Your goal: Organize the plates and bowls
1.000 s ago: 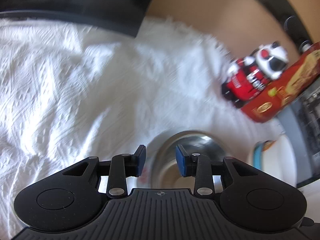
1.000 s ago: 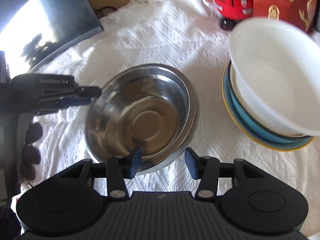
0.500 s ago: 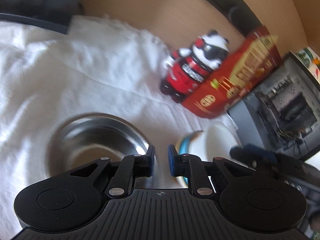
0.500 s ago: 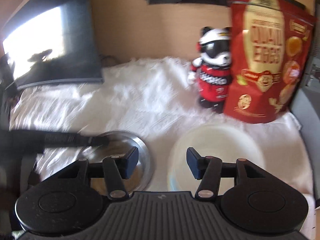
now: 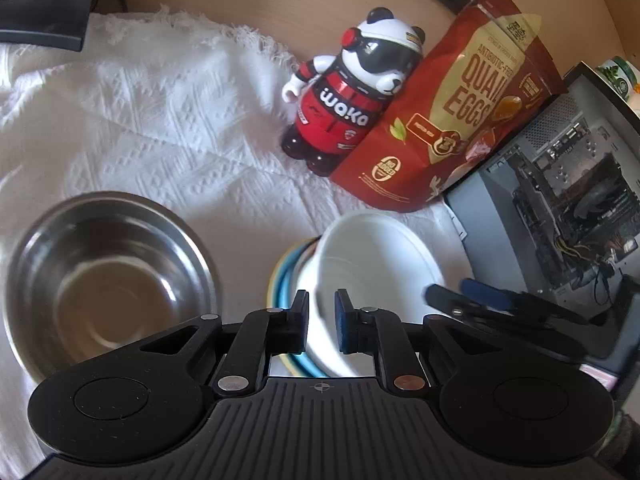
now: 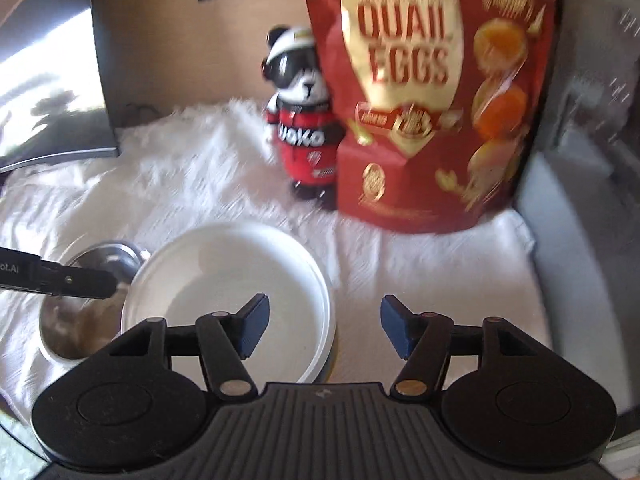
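Observation:
A steel bowl point(image 5: 108, 276) sits on the white cloth at the left. Right of it a white bowl point(image 5: 372, 256) rests on a blue plate point(image 5: 286, 292) and a yellow plate point(image 5: 276, 280). My left gripper point(image 5: 322, 320) hangs in front of the white bowl's left wall. Its jaws are almost together, just starting to part, with nothing between them. In the right wrist view the left gripper point(image 6: 108, 284) reaches over the steel bowl point(image 6: 80, 320) beside the white bowl point(image 6: 224, 280). My right gripper point(image 6: 324, 328) is opening above that bowl's right rim and holds nothing.
A panda figure point(image 5: 352, 92) and a red quail-egg bag point(image 5: 460, 104) stand behind the bowls. An open computer case point(image 5: 560, 208) walls off the right side. A dark monitor point(image 6: 48, 92) stands at the back left. The white cloth point(image 5: 140, 120) covers the table.
Both grippers moved right, from the steel bowl to the white bowl. The left jaws closed from half open to nearly together. The right jaws widened.

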`<move>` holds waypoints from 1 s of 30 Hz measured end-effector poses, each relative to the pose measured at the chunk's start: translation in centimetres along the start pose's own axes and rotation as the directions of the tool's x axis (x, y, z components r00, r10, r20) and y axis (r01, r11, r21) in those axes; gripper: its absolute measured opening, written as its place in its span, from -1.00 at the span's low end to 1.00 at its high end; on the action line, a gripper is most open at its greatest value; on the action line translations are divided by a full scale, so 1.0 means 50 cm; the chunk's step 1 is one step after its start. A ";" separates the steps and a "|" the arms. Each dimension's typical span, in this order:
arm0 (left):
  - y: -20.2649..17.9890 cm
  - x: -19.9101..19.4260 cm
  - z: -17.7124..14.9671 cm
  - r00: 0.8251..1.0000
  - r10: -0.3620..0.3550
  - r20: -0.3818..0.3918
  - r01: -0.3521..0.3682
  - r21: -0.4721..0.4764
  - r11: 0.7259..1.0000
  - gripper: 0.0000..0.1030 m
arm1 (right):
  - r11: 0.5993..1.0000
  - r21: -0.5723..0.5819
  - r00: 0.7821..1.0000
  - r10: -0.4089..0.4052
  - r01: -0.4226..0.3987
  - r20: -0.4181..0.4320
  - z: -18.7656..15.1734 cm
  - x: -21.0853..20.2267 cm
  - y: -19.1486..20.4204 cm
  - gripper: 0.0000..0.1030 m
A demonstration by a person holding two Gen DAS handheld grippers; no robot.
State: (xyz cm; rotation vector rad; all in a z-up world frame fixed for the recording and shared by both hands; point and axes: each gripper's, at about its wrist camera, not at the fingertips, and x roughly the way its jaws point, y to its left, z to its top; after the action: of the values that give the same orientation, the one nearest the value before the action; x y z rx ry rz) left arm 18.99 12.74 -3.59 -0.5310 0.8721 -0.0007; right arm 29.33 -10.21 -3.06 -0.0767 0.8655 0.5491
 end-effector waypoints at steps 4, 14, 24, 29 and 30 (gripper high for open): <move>-0.040 0.019 -0.014 0.992 0.119 0.032 -0.120 0.037 0.992 -0.62 | 0.999 -0.009 0.999 0.047 -0.047 -0.009 -0.007 0.031 -0.020 0.21; -0.029 0.094 0.009 0.977 0.211 -0.038 -0.211 0.000 0.977 -0.39 | 0.994 -0.039 0.992 0.095 -0.098 -0.081 0.001 0.123 -0.059 0.17; -0.016 0.163 0.019 0.949 0.256 -0.183 -0.240 0.102 0.965 -0.16 | 0.974 0.123 0.951 0.214 -0.190 -0.221 -0.010 0.173 -0.074 0.17; -0.013 0.182 0.014 0.950 0.239 -0.203 -0.217 0.125 0.968 -0.17 | 0.935 0.264 0.904 0.310 -0.235 -0.293 -0.040 0.200 -0.085 0.17; -0.012 0.185 0.015 0.951 0.229 -0.207 -0.207 0.124 0.970 -0.17 | 0.929 0.281 0.897 0.323 -0.241 -0.300 -0.044 0.204 -0.084 0.17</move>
State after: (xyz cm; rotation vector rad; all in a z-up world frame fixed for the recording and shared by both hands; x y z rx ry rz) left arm 25.67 10.57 -9.68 -0.3408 1.1385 0.0999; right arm 35.13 -10.09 -12.69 0.1831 1.2910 0.7143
